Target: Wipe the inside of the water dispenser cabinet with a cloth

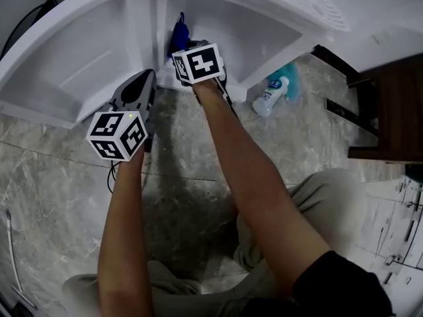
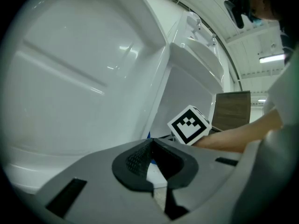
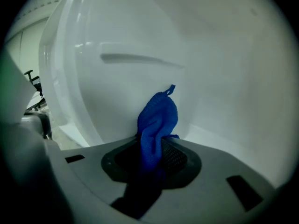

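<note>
The white water dispenser cabinet (image 1: pixel 264 28) stands open, its door (image 1: pixel 79 65) swung out to the left. My right gripper (image 1: pixel 185 48) reaches into the opening and is shut on a blue cloth (image 1: pixel 180 30). In the right gripper view the cloth (image 3: pixel 159 118) sticks up from the jaws of the right gripper (image 3: pixel 156 148), close to the white inner wall (image 3: pixel 219 78). My left gripper (image 1: pixel 145 78) hovers by the door's lower edge, shut with nothing in it. In the left gripper view the left gripper (image 2: pixel 150 146) points at the door panel (image 2: pixel 84 78).
A white spray bottle (image 1: pixel 271 95) lies on the grey marble floor (image 1: pixel 59 177) right of the cabinet, against something teal (image 1: pixel 289 76). A dark wooden cabinet (image 1: pixel 393 111) stands at the far right. The person's legs fill the bottom.
</note>
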`<state>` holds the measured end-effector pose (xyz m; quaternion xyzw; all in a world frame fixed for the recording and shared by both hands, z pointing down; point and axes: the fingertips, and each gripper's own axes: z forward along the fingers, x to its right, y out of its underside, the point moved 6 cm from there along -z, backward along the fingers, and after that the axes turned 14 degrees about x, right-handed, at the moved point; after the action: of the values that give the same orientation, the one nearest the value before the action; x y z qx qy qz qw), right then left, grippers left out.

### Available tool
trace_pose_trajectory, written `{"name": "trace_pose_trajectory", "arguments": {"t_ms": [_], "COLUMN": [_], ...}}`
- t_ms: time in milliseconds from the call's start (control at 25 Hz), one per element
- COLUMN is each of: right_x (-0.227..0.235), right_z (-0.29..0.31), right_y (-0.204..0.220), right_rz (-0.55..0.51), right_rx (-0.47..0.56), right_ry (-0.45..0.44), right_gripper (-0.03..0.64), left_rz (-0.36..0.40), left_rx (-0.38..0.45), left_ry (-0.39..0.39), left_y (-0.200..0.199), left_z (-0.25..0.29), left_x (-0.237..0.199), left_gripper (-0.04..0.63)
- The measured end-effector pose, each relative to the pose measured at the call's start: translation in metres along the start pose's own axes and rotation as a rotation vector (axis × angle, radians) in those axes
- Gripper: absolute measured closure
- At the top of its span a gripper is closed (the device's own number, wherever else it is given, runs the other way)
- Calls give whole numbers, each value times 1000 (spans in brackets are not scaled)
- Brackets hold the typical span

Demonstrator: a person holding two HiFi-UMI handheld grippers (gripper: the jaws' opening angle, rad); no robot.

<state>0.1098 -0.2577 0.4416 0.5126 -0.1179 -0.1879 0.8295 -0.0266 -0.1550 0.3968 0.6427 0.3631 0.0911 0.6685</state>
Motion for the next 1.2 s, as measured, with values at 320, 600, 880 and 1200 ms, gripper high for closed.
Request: {"name": "trace_pose_trajectory", "arguments": {"t_ms": [320, 600, 880, 1200], "right_x": [37, 54, 51, 55], "right_z": [28, 44, 38, 36], "right_y": [-14, -22, -28, -36], "right_rz": [6, 50, 33, 103], "right_rx": [6, 26, 155, 248], "right_ry": [49, 119, 137, 168], "right_gripper": [520, 520, 525, 529], "left_rz": [32, 79, 71, 67], "left_rx": [-42, -45, -17, -3], "left_ry": [9, 21, 25, 14], "left_y": [-1, -15, -20, -23], "left_z": [-12, -3, -1, 1], "left_x": [1, -2, 3, -2], "left_gripper": [588, 588, 588, 588]}}
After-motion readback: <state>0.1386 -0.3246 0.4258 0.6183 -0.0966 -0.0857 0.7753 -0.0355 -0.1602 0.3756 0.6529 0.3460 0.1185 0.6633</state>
